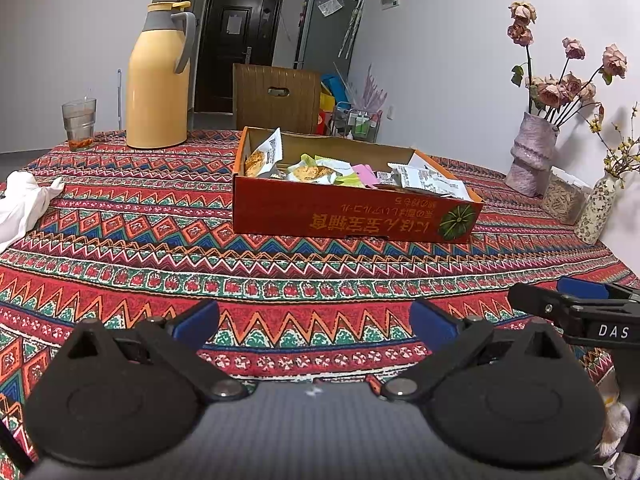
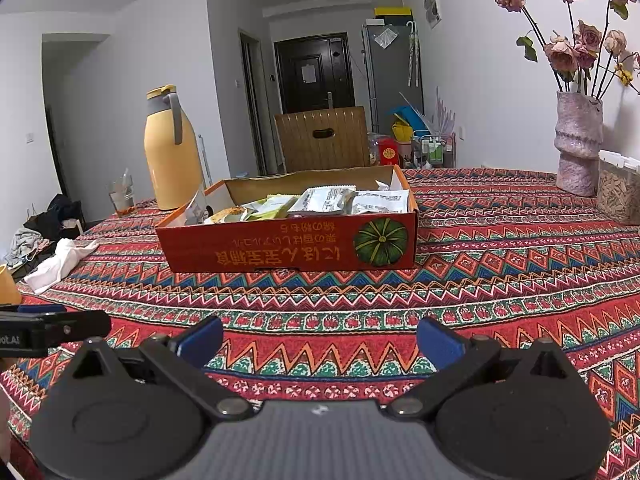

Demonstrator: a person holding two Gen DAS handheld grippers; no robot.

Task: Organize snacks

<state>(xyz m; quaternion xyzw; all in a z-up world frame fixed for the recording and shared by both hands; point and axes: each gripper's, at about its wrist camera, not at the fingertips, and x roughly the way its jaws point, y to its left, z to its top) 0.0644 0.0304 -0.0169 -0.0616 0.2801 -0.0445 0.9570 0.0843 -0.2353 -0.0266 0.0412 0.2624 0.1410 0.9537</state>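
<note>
Two grippers hover low over the tablecloth (image 1: 160,240), both on the near side of the box (image 1: 352,212): the left gripper (image 1: 314,322) and the right gripper (image 2: 320,338) each have fingers spread wide with nothing between them. All visible snacks (image 1: 316,172) lie inside the box as a loose, overlapping heap of packets; none shows on the cloth around the box. This arrangement fits either a box filled and finished or a heap awaiting sorting, and the views do not settle which. Any further handling calls for a reach forward over the near wall of the box, and thin packets call for an edge pinch. Flask (image 1: 158,80) and glass (image 1: 79,124) stand beyond the box to its left; vase (image 1: 532,152) to its right.
</note>
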